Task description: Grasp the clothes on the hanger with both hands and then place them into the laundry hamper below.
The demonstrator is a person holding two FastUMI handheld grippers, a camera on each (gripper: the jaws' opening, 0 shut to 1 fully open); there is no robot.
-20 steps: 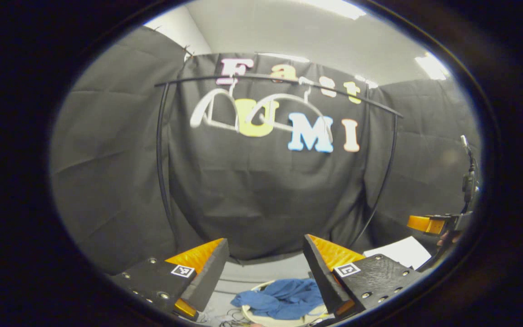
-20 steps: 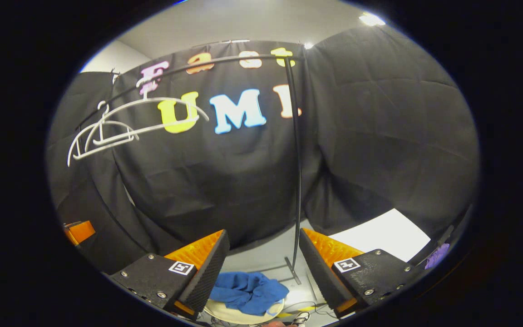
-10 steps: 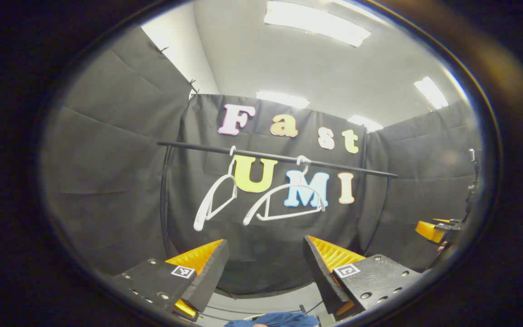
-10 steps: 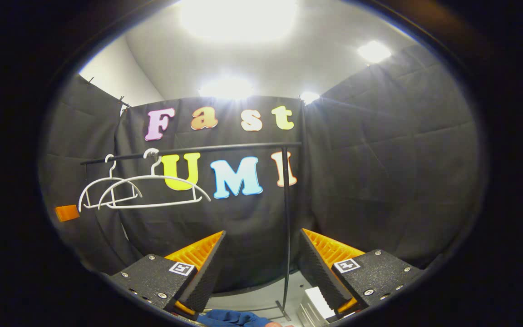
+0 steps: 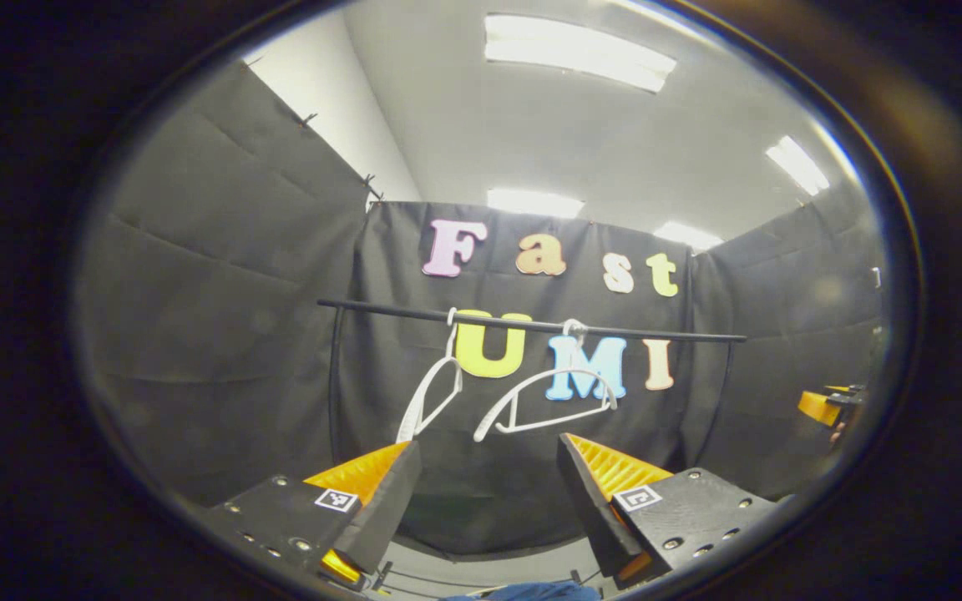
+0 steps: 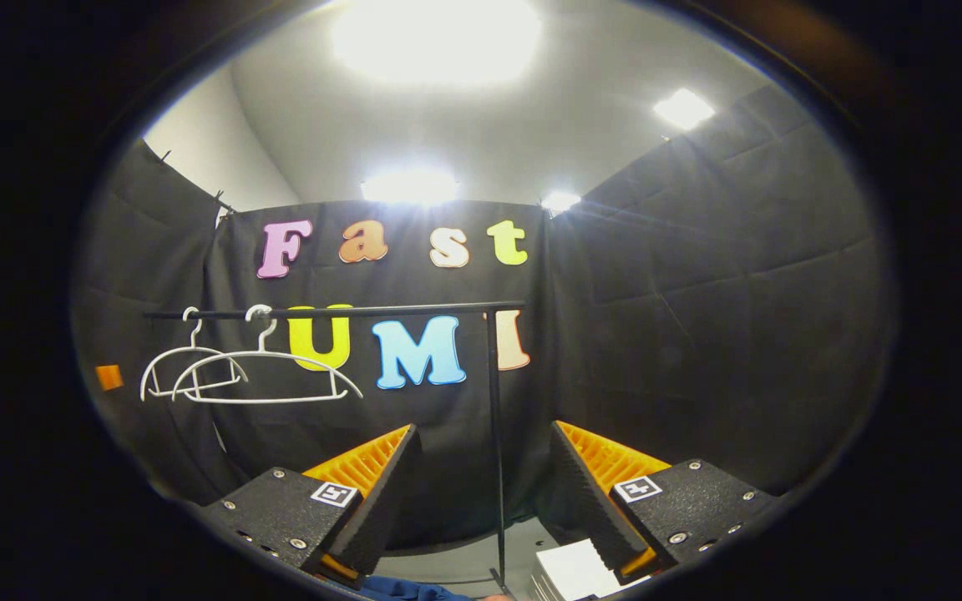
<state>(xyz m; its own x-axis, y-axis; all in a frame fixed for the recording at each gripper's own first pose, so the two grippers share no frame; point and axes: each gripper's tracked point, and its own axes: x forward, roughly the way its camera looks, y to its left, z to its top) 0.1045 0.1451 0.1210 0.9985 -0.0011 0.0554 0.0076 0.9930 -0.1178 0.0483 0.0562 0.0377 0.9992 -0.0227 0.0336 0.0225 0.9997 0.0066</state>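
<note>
My left gripper [image 5: 488, 467] is spread wide with nothing between its fingers, aimed at the far rail [image 5: 531, 323]. My right gripper [image 6: 481, 455] is likewise agape and empty. Two white hangers [image 5: 549, 402] hang bare on the rail, one turned nearly edge-on to the left of the other. The blue clothes [image 5: 531, 592] lie low at the near bottom edge, between my left fingers; a strip of them [image 6: 402, 589] shows under my right fingers too. I cannot make out the hamper. A white stack [image 6: 573, 574] sits near, low right, beside the rail's post [image 6: 495, 434].
</note>
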